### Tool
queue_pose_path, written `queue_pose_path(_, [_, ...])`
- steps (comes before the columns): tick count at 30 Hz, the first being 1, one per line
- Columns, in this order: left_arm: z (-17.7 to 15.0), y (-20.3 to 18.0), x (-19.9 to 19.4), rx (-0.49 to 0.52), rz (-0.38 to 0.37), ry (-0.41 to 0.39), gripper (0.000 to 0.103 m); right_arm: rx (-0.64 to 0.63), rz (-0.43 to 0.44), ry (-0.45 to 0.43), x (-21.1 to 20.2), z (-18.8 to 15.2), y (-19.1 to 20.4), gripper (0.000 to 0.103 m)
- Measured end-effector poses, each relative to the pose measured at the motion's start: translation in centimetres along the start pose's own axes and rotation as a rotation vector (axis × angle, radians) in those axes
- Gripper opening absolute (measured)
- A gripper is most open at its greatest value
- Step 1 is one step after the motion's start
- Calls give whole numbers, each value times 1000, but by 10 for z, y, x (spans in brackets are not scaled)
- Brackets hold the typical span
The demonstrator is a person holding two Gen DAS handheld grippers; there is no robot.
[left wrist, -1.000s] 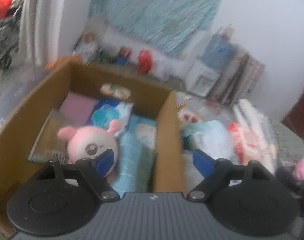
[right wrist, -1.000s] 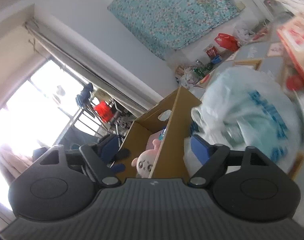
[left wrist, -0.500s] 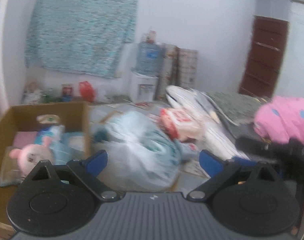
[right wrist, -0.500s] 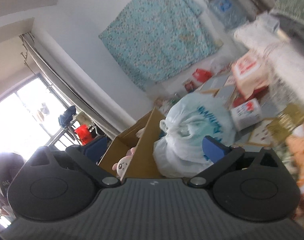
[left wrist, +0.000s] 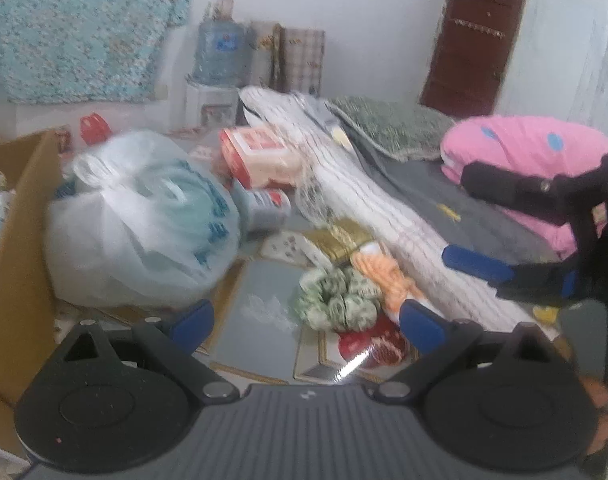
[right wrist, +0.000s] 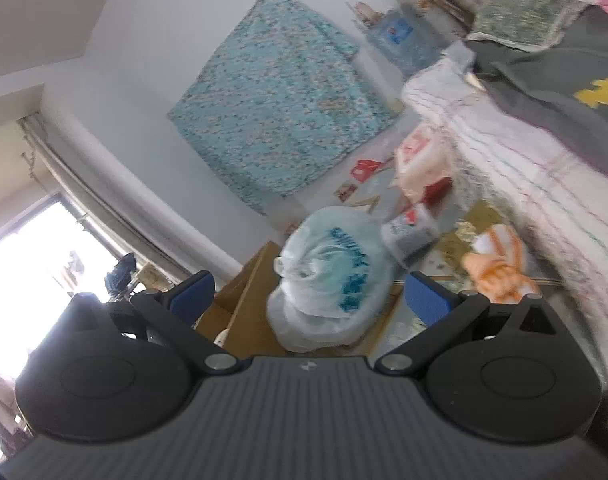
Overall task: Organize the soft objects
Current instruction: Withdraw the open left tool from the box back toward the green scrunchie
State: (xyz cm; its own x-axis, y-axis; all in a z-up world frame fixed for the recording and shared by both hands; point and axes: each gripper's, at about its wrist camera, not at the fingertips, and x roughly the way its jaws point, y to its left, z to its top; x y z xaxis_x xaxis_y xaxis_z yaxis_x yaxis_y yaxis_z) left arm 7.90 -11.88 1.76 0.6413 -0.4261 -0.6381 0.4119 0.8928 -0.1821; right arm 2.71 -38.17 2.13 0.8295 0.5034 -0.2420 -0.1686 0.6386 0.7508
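My left gripper (left wrist: pixel 306 322) is open and empty above the floor. In front of it lie a green-and-white soft bundle (left wrist: pixel 336 298), an orange plush (left wrist: pixel 384 272) and a red soft thing (left wrist: pixel 374 346). A white plastic bag with blue print (left wrist: pixel 140 220) leans on the cardboard box (left wrist: pixel 12 240) at the left. My right gripper (right wrist: pixel 310 298) is open and empty, held high and tilted; it also shows in the left wrist view (left wrist: pixel 476 266). In the right wrist view the bag (right wrist: pixel 332 276), box (right wrist: pixel 248 304) and orange plush (right wrist: pixel 500 268) show below.
A bed with a white knit blanket (left wrist: pixel 368 200), a grey sheet (left wrist: pixel 444 200) and a pink pillow (left wrist: pixel 524 152) fills the right. Tissue packs (left wrist: pixel 256 156), a water dispenser (left wrist: pixel 220 60) and a brown door (left wrist: pixel 476 40) stand further back.
Both views have swung right, away from the box with the pink plush and toward the floor items and the bed. Both grippers stayed open and empty.
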Motion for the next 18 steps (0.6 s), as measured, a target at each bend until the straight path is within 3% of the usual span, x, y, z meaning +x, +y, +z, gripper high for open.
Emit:
queue_pose_path(9, [-13, 13, 34, -74, -27, 78, 103, 48, -90, -12, -8, -4, -36, 102])
queue_pose_path(14, [-18, 19, 46, -82, -13, 117, 103, 30, -155, 31, 11, -2, -47, 102])
queue_pose_path(18, [-23, 24, 50, -89, -67, 105, 103, -5, -211, 33, 20, 1, -46, 100])
